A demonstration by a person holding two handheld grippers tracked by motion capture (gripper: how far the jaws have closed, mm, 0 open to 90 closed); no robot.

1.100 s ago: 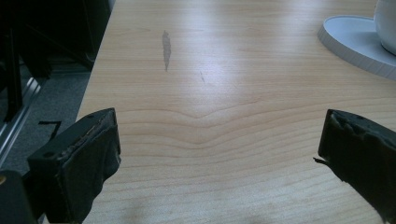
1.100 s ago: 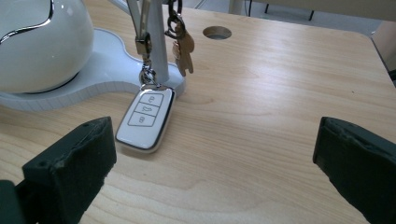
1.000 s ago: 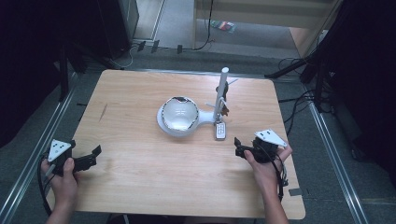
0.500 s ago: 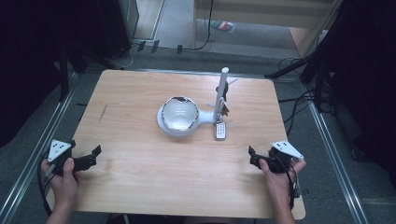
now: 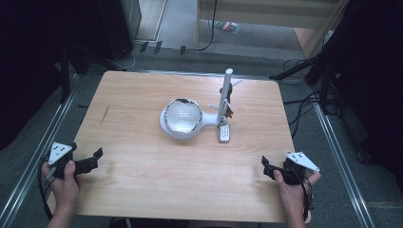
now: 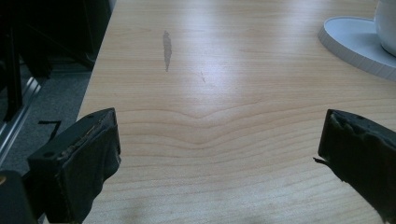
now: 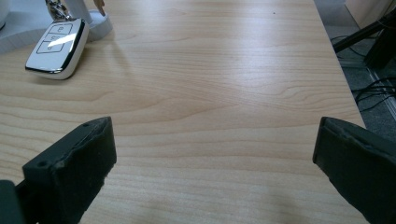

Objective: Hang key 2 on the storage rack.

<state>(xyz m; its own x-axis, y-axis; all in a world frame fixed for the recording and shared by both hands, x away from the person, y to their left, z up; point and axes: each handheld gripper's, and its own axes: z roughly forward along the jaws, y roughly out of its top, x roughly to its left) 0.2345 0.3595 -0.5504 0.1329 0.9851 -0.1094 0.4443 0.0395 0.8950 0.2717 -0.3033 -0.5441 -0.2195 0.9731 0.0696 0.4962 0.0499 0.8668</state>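
Observation:
A white stand (image 5: 186,130) with a glossy bowl (image 5: 182,114) on its round base and an upright post (image 5: 225,95) sits mid-table. A white car key fob (image 5: 224,132) lies by the post's foot; the right gripper view has the key fob (image 7: 58,47) at top left. My left gripper (image 5: 97,159) is held open over the table's near left corner, nothing between its jaws. My right gripper (image 5: 266,167) is open over the near right corner, also holding nothing. The stand's base rim (image 6: 355,44) appears at the top right of the left gripper view.
The wooden table (image 5: 142,180) has a dark streak (image 5: 105,114) on its left side. Metal rails (image 5: 28,166) run along both sides on the floor. Cables (image 5: 304,114) lie right of the table. The table's right edge (image 7: 341,60) is close to my right gripper.
My right gripper has drawn back from near the key fob toward the near right corner of the table. The left gripper has stayed put.

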